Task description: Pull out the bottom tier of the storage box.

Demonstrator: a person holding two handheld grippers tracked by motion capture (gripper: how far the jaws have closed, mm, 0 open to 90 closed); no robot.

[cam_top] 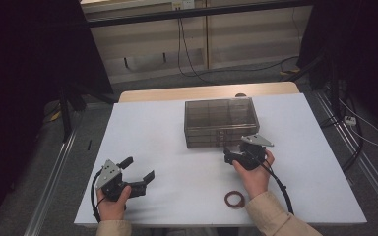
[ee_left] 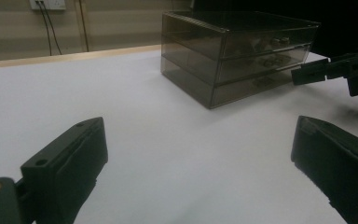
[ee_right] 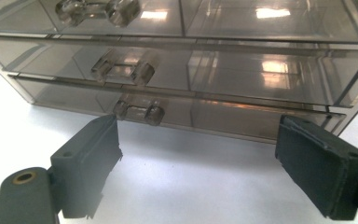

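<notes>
A smoky see-through drawer box [cam_top: 220,117] with three shut drawers stands at the middle of the white table [cam_top: 177,147]. My right gripper [cam_top: 232,152] is at the box's front, low over the table. In the right gripper view its jaws [ee_right: 198,158] stand open with nothing between them. The bottom drawer's clear handle [ee_right: 139,109] lies just beyond them, nearer the left finger [ee_right: 86,163]. My left gripper [cam_top: 139,168] rests open and empty near the table's front left. Its jaws [ee_left: 198,158] point at the drawer box [ee_left: 237,51] across bare table.
A red-brown ring [cam_top: 235,199] lies flat on the table by the right wrist, near the front edge. The right gripper's cable [cam_top: 280,189] trails past it. Dark stands and cables are on the floor behind and beside the table.
</notes>
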